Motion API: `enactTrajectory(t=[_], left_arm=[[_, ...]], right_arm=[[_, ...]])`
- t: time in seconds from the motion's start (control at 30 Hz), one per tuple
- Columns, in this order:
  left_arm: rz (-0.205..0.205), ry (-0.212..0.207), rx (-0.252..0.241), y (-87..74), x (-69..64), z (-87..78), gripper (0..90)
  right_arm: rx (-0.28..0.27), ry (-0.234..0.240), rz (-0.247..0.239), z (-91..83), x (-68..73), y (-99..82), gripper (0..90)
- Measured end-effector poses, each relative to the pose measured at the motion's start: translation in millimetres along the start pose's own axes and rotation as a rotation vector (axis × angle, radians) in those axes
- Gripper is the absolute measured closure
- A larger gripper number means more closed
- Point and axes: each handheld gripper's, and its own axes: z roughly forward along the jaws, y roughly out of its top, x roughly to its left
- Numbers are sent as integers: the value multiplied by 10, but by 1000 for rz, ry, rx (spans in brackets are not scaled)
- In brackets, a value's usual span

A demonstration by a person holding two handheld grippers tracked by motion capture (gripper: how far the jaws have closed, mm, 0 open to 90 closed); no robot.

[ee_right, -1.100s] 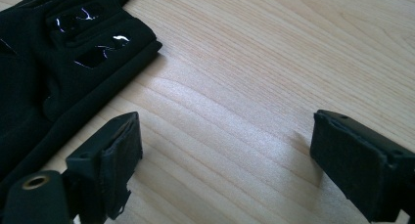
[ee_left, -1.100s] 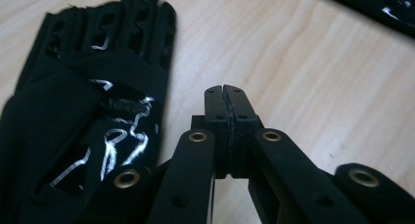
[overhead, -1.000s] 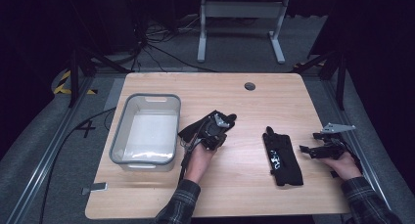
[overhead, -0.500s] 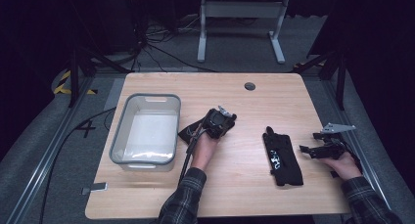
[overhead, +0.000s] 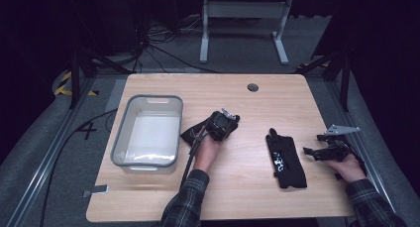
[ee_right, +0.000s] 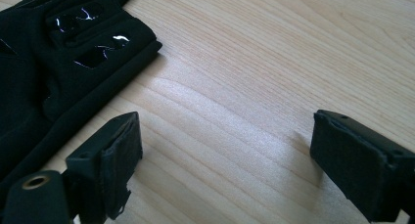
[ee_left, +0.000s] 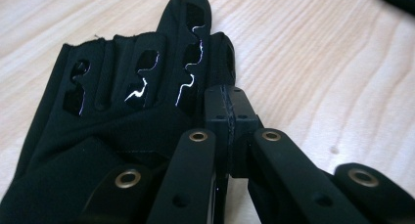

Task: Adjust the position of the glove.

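Left gripper (ee_left: pixel 229 111) fingers pressed together, pinching a glove's (ee_left: pixel 122 111) edge beside the bin (overhead: pixel 148 133); right gripper (ee_right: pixel 225 160) fingers spread, waiting by the other glove (overhead: pixel 286 160).

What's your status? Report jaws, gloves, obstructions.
Left gripper jaws shut at edge of left glove; grip unconfirmed. Right gripper jaws open, nothing between them, beside right glove. Bin alongside, nothing blocking.
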Motion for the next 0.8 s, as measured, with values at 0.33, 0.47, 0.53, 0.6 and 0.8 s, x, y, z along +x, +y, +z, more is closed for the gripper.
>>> enactTrajectory(t=[0.33,0.47,0.53,0.6,0.8], left_arm=[[35,-93,-7,48,-241,58,900],[61,-131,-10,92,-404,107,900],[65,-148,-15,105,-447,126,900],[74,-154,-16,116,-484,139,900],[86,-169,-22,141,-585,170,900]], right_arm=[[0,0,0,0,0,0,124],[1,0,0,0,-1,0,124],[0,0,0,0,0,0,124],[0,0,0,0,0,0,124],[0,0,0,0,0,0,124]])
